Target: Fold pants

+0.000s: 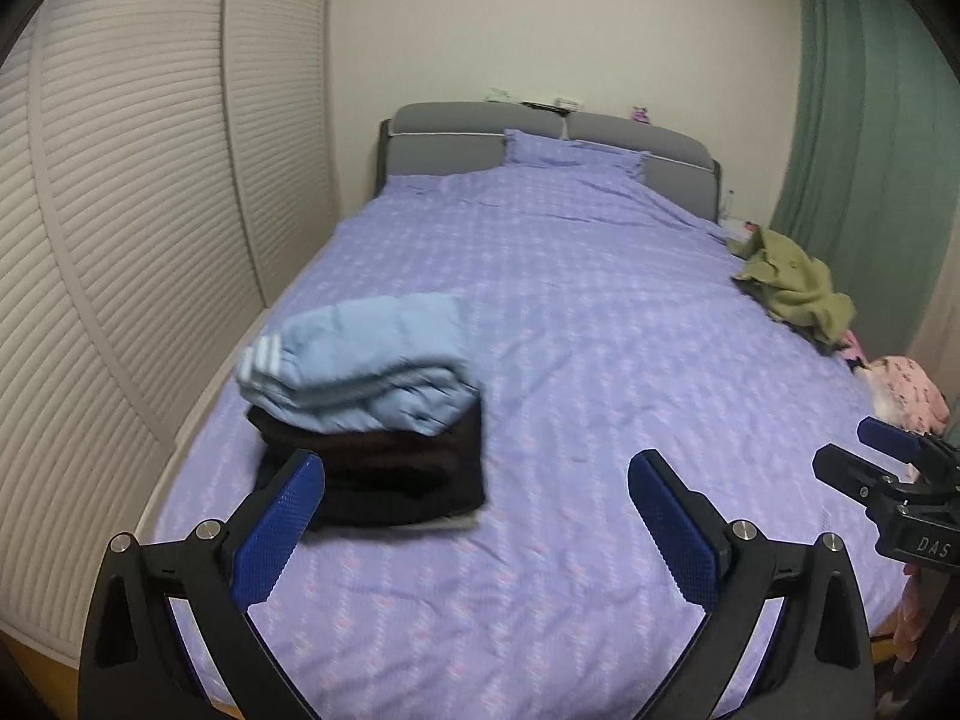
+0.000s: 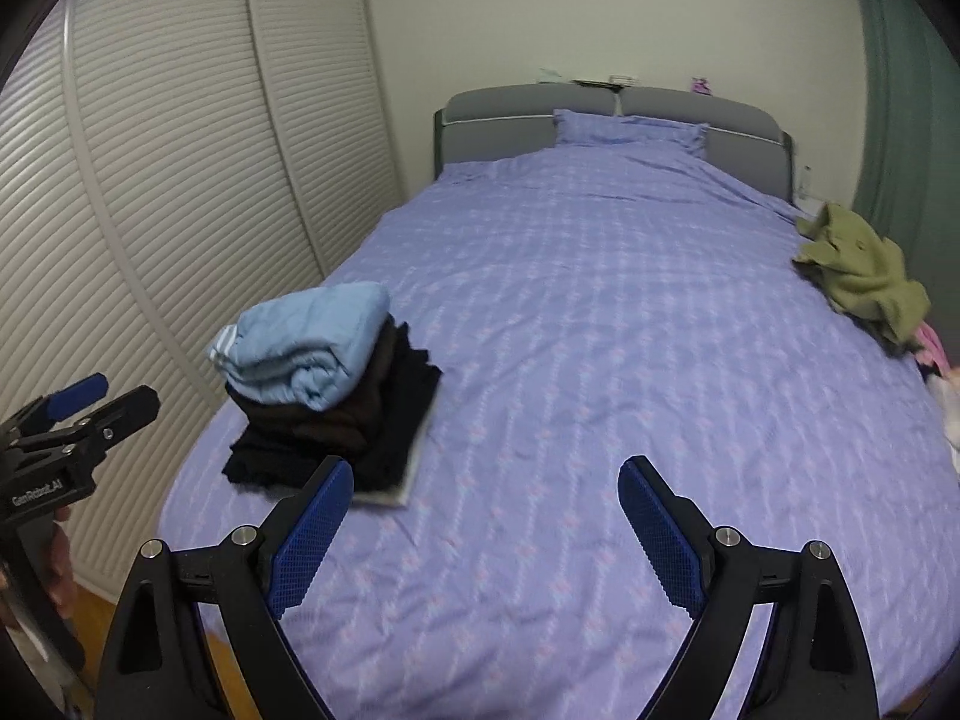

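A folded pair of light blue pants [image 1: 366, 360] with white stripes at one end lies on top of a stack of folded dark clothes [image 1: 384, 468], and the stack sits on the purple bedspread [image 1: 600, 312] near the foot of the bed, on the side of the stack closest to the slatted wardrobe doors [image 1: 120, 240]. A thin pale edge, perhaps a board or another flat item, shows under the stack at the corner facing the cameras, though what it is cannot be told. The left gripper [image 1: 474, 492] hangs above the bedspread just in front of the stack, its blue-padded jaws spread wide with nothing between them; its left pad overlaps the dark clothes in the view, but whether it touches them cannot be told. The right gripper [image 2: 486, 498] hangs farther from the stack toward the middle of the bed, its jaws likewise wide apart and empty. Well away from the stack, at the opposite edge of the bed, lies a crumpled olive-green garment [image 1: 792, 288], and nearer the foot from it a pink patterned cloth [image 1: 906, 390]. Beyond the stack, at the head of the bed, a purple pillow [image 1: 576, 150] leans on the grey headboard [image 1: 456, 138], and a green curtain [image 1: 858, 138] hangs behind the olive garment
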